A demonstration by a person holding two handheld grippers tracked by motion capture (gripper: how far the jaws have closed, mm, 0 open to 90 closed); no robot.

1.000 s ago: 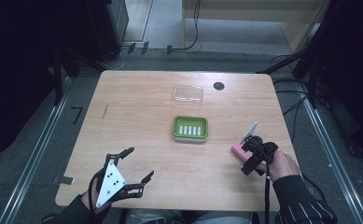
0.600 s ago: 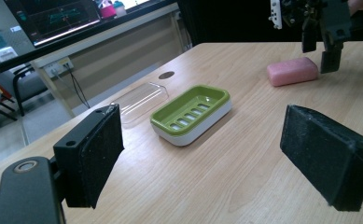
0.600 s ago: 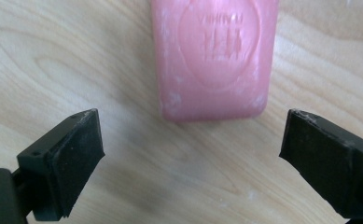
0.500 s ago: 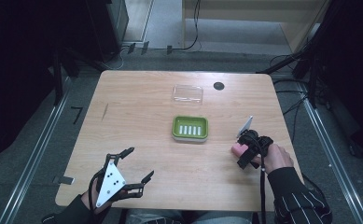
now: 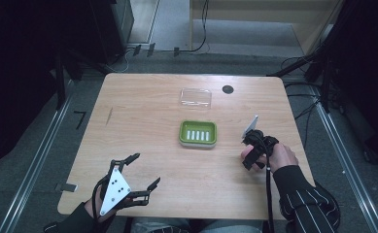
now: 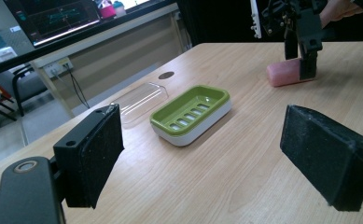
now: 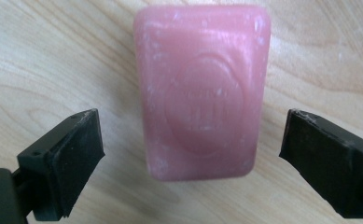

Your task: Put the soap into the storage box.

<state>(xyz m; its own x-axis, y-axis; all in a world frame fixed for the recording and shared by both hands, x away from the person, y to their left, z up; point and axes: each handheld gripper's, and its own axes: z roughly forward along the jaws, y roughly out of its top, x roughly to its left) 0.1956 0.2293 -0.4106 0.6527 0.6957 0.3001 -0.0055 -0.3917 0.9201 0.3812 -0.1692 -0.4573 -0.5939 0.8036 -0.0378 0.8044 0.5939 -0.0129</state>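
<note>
**Soap** (image 7: 201, 91) — pink bar, embossed face up, flat on the table (image 5: 143, 131). It lies right of the dish, well apart from it, and nothing grips it.

**Right gripper** (image 7: 191, 163) — jaws wide, one pad on each side of the bar with bare wood between pad and soap on both sides. In the high view it (image 5: 250, 154) has moved since a second ago: then it sat lower and farther right with the bar showing beside it, and now it stands steeply over the bar with the person's hand behind. The left gripper view shows it (image 6: 305, 51) pointing down onto the soap (image 6: 287, 73). Judged meaning: the approach is done and the jaws straddle the short width of the bar; closing on it looks like the next step.

**Left gripper** (image 5: 140, 172) — jaws wide, holding nothing, at the near left corner. No change across the second; it plays no part yet.

**Dish** (image 5: 197, 133) — green, slotted drain insert, empty, mid-table. Likely destination for the soap.

**Lid** (image 5: 196, 97) — clear, lying beyond the dish, apart from it.

Risk, as judged: the bar looks slick and rounded at the edges, so an off-centre squeeze could make it twist or slip out.
</note>
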